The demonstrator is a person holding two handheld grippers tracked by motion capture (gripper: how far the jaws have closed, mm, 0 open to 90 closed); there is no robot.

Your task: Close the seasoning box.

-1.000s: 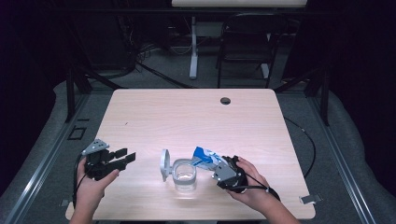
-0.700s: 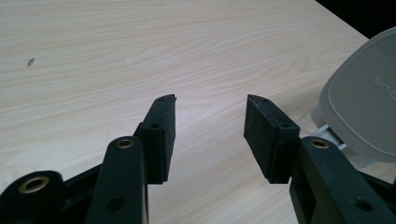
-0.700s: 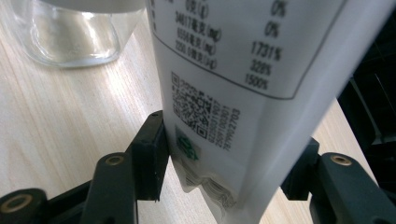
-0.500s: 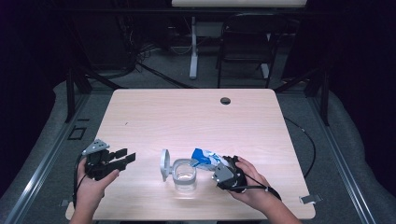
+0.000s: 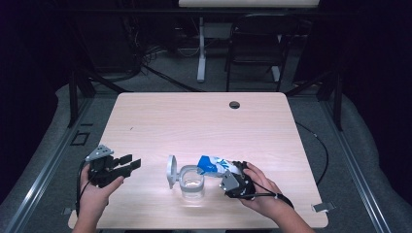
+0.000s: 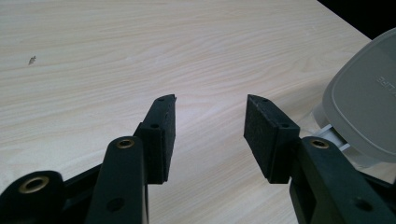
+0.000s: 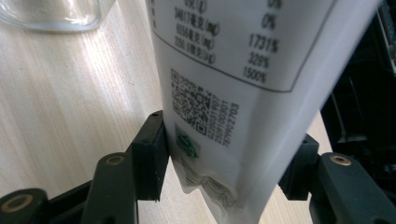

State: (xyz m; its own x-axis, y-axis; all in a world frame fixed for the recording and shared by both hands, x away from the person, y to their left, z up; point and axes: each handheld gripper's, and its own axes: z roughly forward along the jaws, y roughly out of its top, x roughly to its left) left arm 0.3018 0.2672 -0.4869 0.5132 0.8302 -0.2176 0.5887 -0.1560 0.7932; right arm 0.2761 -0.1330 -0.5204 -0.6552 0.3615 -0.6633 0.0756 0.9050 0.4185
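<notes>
Near the table's (image 5: 145, 126) front edge, the right gripper (image 5: 232, 178) pinches a pouch (image 5: 214, 165) over a jar (image 5: 193, 180); its view shows the printed label. The left gripper (image 5: 127, 165) is spread, empty.

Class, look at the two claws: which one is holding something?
The right claw: its jaws clamp a white and blue pouch tilted over the clear container. The left claw stands open, with nothing between its jaws.

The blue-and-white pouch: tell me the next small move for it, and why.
Probably tip the pouch a little further over the clear container. The right hand-held gripper clamps its bottom end, and its top already leans over the open rim, with the lid swung aside. The left hand-held gripper waits open.
</notes>
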